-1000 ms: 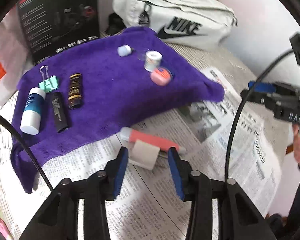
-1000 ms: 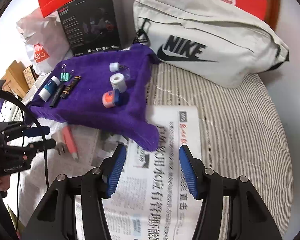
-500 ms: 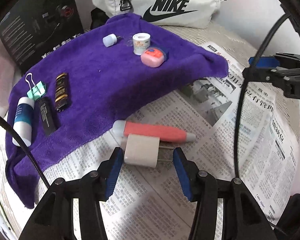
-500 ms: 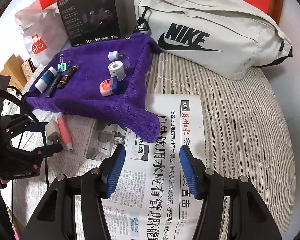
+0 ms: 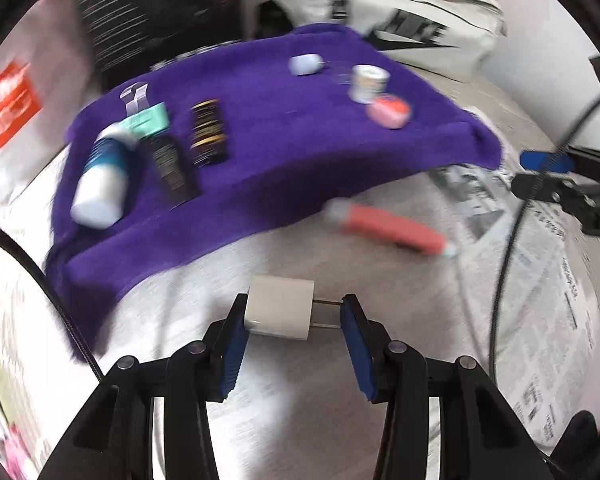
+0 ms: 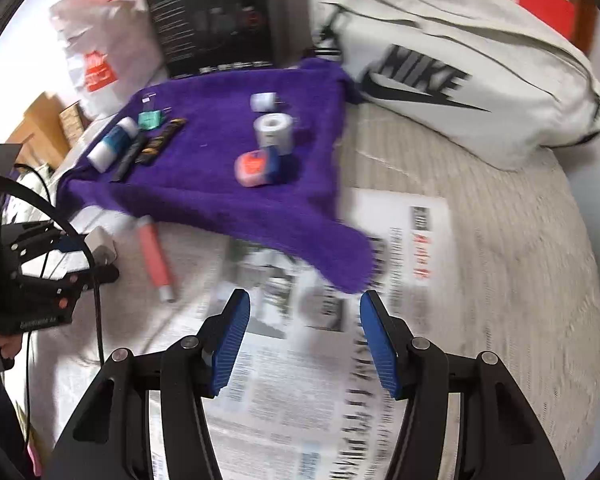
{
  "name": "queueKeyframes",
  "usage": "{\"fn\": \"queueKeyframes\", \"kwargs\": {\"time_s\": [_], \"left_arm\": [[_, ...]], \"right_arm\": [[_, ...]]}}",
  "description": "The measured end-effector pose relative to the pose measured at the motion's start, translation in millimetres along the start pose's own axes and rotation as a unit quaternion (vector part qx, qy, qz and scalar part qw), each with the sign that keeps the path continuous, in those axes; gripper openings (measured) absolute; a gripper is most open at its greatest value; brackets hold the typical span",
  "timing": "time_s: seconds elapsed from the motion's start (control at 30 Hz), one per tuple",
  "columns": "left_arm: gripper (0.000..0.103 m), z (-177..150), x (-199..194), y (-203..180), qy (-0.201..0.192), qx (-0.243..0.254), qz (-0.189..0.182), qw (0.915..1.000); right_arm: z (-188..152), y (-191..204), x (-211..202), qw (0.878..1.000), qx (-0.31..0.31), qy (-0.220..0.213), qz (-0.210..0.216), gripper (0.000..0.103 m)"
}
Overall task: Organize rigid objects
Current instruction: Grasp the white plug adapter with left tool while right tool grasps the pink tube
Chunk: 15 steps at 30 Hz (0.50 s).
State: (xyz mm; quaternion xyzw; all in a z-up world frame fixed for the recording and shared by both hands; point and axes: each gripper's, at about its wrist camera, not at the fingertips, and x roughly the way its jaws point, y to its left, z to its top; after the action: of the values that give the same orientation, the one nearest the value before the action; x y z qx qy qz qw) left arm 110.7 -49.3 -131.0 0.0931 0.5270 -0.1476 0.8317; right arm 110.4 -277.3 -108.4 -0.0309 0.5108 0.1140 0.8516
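The left tool (image 5: 292, 316) is clamped on the white plug (image 5: 280, 312), prongs pointing right; the purple towel (image 5: 284, 148) with the sorted things lies ahead, toward upper left. The right tool (image 6: 302, 340) hangs with its sides apart over newspaper (image 6: 296, 392), farther off.

Purple towel (image 6: 220, 184), white plug (image 5: 280, 312), pink-red tube (image 5: 392, 232), blue fingers (image 5: 232, 344). Black-and-white newspaper (image 6: 300, 380), grey-striped bed (image 6: 520, 260), cream bag (image 6: 460, 60) with black lettering, teal clip (image 5: 148, 120).
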Motion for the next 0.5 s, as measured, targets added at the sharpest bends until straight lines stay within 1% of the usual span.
{"fn": "queueKeyframes", "kwargs": {"time_s": [0.1, 0.37, 0.43, 0.47, 0.5], "left_arm": [[0.044, -8, -4, 21, 0.001, -0.036, 0.009, 0.9993], [0.044, -25, -10, 51, -0.007, -0.088, 0.015, 0.996], [0.044, -29, -12, 54, -0.008, -0.097, 0.014, 0.9952], [0.044, -32, -14, 55, -0.008, -0.099, 0.012, 0.995], [0.044, -33, -14, 56, -0.008, -0.097, 0.011, 0.9951]], "right_arm": [[2, 19, 5, 0.999, -0.02, 0.0, 0.03, 0.057], [12, 66, 24, 0.993, -0.078, 0.001, 0.085, 0.057], [16, 75, 33, 0.992, -0.09, 0.006, 0.092, 0.052], [17, 80, 37, 0.991, -0.1, 0.004, 0.091, 0.047], [18, 84, 41, 0.99, -0.107, 0.006, 0.088, 0.044]]}}
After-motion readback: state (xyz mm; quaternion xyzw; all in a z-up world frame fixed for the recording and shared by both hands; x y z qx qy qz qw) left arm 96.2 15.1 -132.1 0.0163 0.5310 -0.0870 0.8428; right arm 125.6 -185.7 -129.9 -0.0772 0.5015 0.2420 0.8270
